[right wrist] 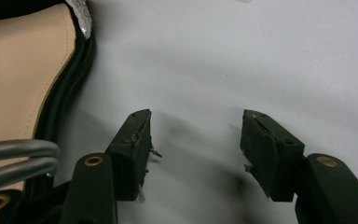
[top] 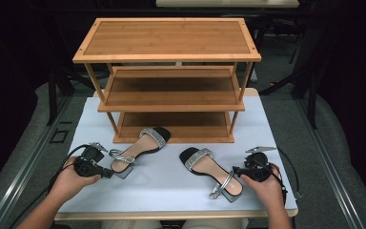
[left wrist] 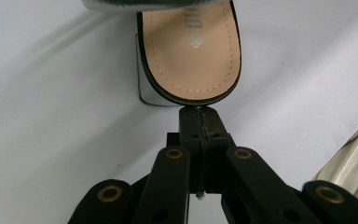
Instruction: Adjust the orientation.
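Two black sandals with tan insoles and glittery silver straps lie on the white table. The left sandal (top: 138, 149) points toward the rack, and its heel end (left wrist: 191, 51) lies just ahead of my left gripper (left wrist: 199, 116), whose jaws are pressed shut with nothing between them. In the high view that left gripper (top: 108, 174) sits at the sandal's block heel. The right sandal (top: 212, 171) lies at an angle; its insole (right wrist: 23, 74) and silver ankle strap (right wrist: 14, 158) are just left of my right gripper (right wrist: 196, 140), which stands open over bare table. From above, the right gripper (top: 236, 170) is beside that sandal's heel.
A three-tier wooden shoe rack (top: 167, 57) stands at the back of the table, all its shelves bare. The white table top (top: 171, 191) ends close in front of the hands. Grey floor and metal rails flank the table.
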Motion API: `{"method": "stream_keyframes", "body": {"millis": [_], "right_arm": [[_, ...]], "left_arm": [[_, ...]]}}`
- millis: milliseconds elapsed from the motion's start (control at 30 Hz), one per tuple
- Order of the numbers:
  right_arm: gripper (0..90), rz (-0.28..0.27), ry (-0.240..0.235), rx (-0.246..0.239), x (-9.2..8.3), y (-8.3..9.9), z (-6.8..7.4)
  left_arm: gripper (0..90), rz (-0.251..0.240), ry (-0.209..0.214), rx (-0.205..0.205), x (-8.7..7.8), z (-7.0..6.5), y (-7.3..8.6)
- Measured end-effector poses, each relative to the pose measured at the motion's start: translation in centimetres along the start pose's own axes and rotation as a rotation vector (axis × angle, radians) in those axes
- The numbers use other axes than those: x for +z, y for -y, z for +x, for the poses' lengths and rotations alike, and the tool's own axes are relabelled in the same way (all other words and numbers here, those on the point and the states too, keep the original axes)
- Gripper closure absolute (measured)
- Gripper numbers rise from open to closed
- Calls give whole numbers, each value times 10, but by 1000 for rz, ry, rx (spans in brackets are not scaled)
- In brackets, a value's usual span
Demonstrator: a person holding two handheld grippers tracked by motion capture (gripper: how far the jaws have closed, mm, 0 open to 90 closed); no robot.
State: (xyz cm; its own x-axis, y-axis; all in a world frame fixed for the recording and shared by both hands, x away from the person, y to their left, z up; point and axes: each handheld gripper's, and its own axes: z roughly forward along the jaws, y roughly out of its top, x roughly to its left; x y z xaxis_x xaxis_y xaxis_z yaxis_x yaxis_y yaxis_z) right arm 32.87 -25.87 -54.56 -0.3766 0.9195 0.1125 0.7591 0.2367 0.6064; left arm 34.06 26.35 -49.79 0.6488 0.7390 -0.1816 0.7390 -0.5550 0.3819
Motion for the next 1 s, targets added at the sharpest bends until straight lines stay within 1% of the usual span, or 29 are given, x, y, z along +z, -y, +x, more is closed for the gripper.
{"method": "stream_keyframes", "body": {"millis": [67, 200, 467, 567, 633, 733, 833, 867, 900, 933, 1000], "right_arm": [[428, 0, -1, 0, 0, 0, 0], [428, 0, 4, -1, 0, 0, 1], [428, -2, -2, 1, 0, 0, 1], [428, -1, -18, 5, 0, 0, 1], [428, -2, -17, 3, 0, 0, 1], [428, -2, -13, 3, 0, 0, 1], [428, -3, -16, 8, -1, 0, 0], [428, -2, -13, 10, -1, 0, 0], [428, -5, -11, 7, -1, 0, 0], [428, -5, -12, 7, -1, 0, 0], [428, -5, -14, 7, -1, 0, -1]], "left_arm": [[900, -11, 4, -3, 0, -1, -1], [900, -25, 21, 4, -1, -5, -4], [900, -43, 53, 42, 4, -18, -15], [900, -40, 75, 66, 7, -26, -22], [900, -46, 85, 81, 8, -31, -27], [900, -64, 93, 87, 11, -37, -34], [900, -65, 98, 93, 16, -41, -41], [900, -64, 107, 104, 18, -42, -44], [900, -62, 113, 103, 19, -45, -46], [900, -60, 119, 114, 20, -45, -48], [900, -65, 116, 126, 22, -49, -53]]}}
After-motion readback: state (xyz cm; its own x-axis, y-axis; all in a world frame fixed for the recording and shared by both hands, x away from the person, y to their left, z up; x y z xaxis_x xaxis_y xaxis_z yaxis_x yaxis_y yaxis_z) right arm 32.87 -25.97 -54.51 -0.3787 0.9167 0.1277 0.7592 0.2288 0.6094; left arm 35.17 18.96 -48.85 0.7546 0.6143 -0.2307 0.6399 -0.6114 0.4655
